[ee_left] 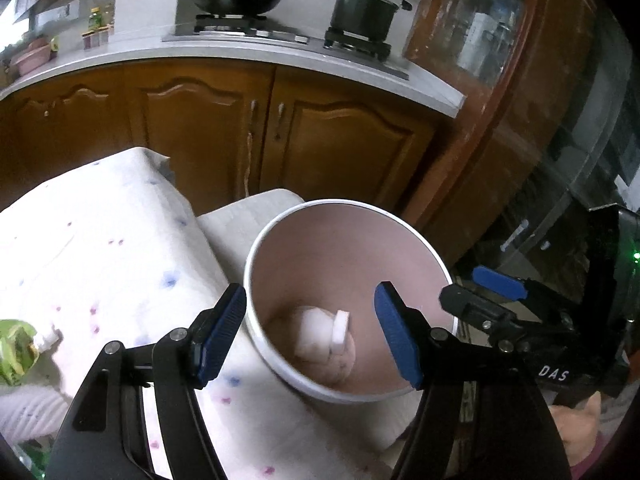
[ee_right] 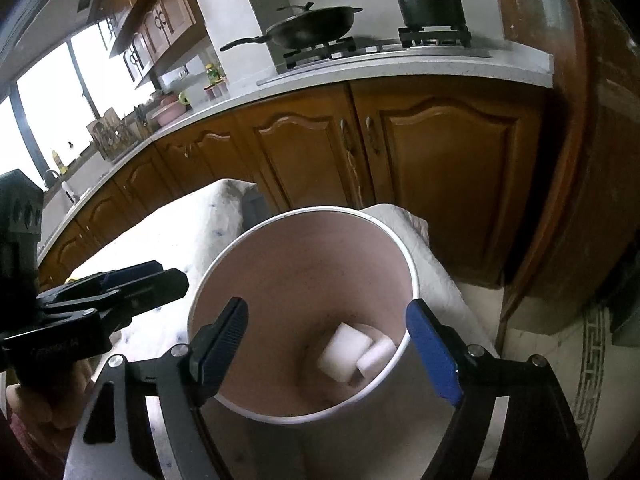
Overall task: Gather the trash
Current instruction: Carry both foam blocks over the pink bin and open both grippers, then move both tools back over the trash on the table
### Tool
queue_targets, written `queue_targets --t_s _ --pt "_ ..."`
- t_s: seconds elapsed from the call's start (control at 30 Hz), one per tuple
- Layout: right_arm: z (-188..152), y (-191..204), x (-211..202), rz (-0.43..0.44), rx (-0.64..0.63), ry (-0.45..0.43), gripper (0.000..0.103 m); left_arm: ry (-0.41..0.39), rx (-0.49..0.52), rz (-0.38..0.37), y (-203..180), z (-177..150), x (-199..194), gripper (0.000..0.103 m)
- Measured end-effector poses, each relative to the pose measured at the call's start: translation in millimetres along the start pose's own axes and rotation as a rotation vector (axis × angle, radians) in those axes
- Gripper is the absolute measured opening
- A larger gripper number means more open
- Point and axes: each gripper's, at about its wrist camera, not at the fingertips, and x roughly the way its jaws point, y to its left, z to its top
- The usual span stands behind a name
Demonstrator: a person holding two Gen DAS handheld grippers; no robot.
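White-rimmed pink bin [ee_right: 304, 272] holds white foam blocks [ee_right: 346, 356]; left claw [ee_left: 312, 336] and right claw [ee_right: 328, 352] gape empty; "DAS" marks the right claw.

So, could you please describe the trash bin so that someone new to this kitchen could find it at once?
Start from the wooden cabinets under the stove counter; in front of them lies a white cloth with coloured dots. At its right edge stands the bin. It is the only round, open container there, with a white rim, a pinkish inside, and white crumpled pieces at the bottom.
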Motion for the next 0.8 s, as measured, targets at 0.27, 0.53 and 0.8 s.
queue_targets --t_s 0.27,0.53,0.8 --pt "-4 12 -16 0.021 0.007 -0.03 0.083 -0.048 -0.068 0.022 24 -19 -37 0.068" --pt "-15 36 -26 0.07 0.018 -0.044 0.086 -0.095 -0.137 0.043 50 -46 -83 0.068" --pt "-27 74 -29 0.137 0.003 -0.05 0.088 -0.139 -0.206 0.082 84 -79 -128 0.068"
